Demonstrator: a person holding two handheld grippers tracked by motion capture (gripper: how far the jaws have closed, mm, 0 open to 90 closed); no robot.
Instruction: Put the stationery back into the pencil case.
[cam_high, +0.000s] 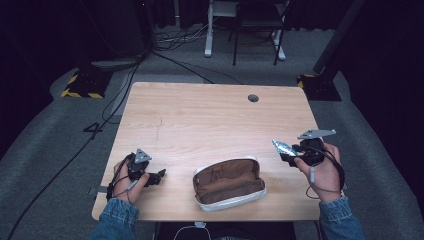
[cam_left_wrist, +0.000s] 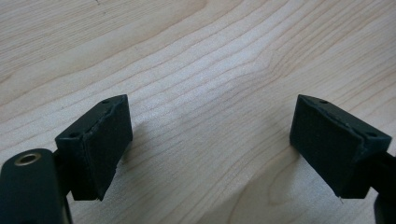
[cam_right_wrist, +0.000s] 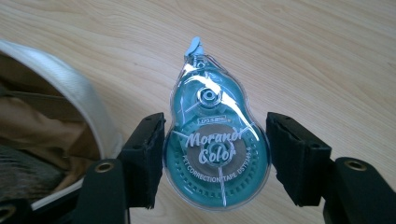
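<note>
The table (cam_high: 210, 120) is pale wood with a plain grain and one round cable hole (cam_high: 253, 98) near its far edge, well beyond the right gripper (cam_high: 285, 150). Grey carpet (cam_high: 45, 150) surrounds it. Black cables (cam_high: 115, 95) trail over the floor out past the left gripper (cam_high: 155, 177) — toward a stand base with yellow-and-black hazard stripes (cam_high: 80, 85). A second dark base (cam_high: 320, 85) sits on the far right. Beyond the table stand white desk legs (cam_high: 209, 30) and a dark chair (cam_high: 255, 25) — the rest is dim and black.

Overhead forward-down; two close claw-mounted views
</note>
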